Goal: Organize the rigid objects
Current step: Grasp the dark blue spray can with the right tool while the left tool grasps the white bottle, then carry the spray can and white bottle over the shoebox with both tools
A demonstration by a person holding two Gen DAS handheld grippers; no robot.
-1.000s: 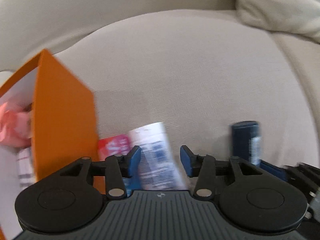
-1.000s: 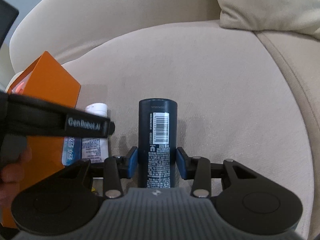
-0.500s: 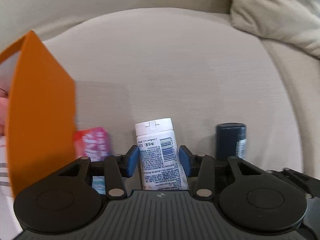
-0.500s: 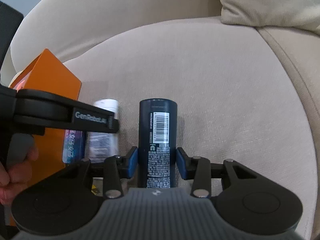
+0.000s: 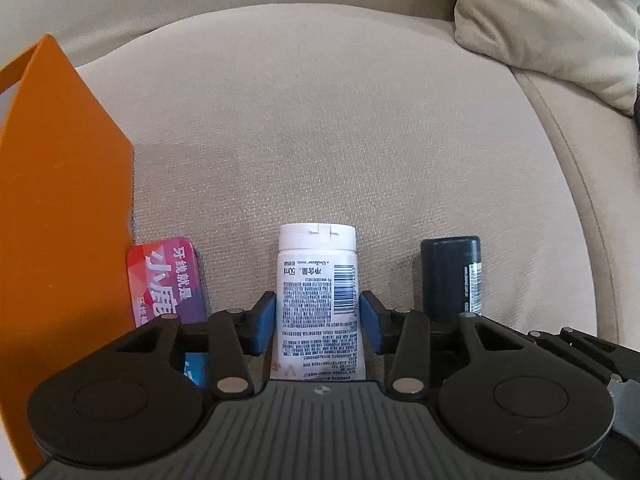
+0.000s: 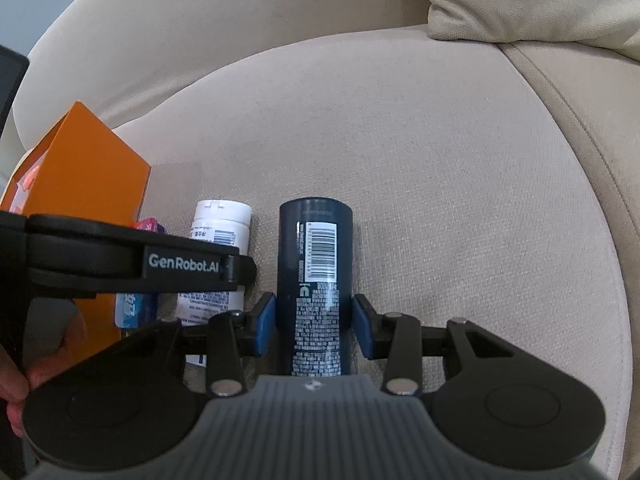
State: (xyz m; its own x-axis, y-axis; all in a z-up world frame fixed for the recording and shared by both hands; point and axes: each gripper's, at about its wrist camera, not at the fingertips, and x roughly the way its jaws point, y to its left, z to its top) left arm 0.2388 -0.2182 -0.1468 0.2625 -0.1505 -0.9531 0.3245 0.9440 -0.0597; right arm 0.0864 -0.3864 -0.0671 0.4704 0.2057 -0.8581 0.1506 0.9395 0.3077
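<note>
A white tube (image 5: 316, 264) with a flip cap and printed label lies along the beige seat cushion (image 5: 340, 140), with my left gripper (image 5: 318, 320) shut on its middle. Right beside it is a dark blue can (image 6: 316, 248) with a barcode, and my right gripper (image 6: 314, 320) is shut on its lower half. Both containers lie side by side, caps pointing away from me. The same can (image 5: 450, 272) shows to the right in the left wrist view, and the tube (image 6: 220, 224) to the left in the right wrist view. I cannot tell whether they rest on the cushion or hang just above it.
An orange box (image 5: 60, 200) stands open at the left, with a red and purple pack (image 5: 168, 276) and a blue pack (image 6: 134, 308) against its side. A cream pillow (image 5: 552, 20) fills the back right corner. A hand (image 6: 16, 380) holds the left gripper's black housing (image 6: 120, 260).
The left view has swung and steadied: the white tube, earlier tilted and blurred, now sits straight between the pads and closer to the dark can. The right gripper and can kept still.
</note>
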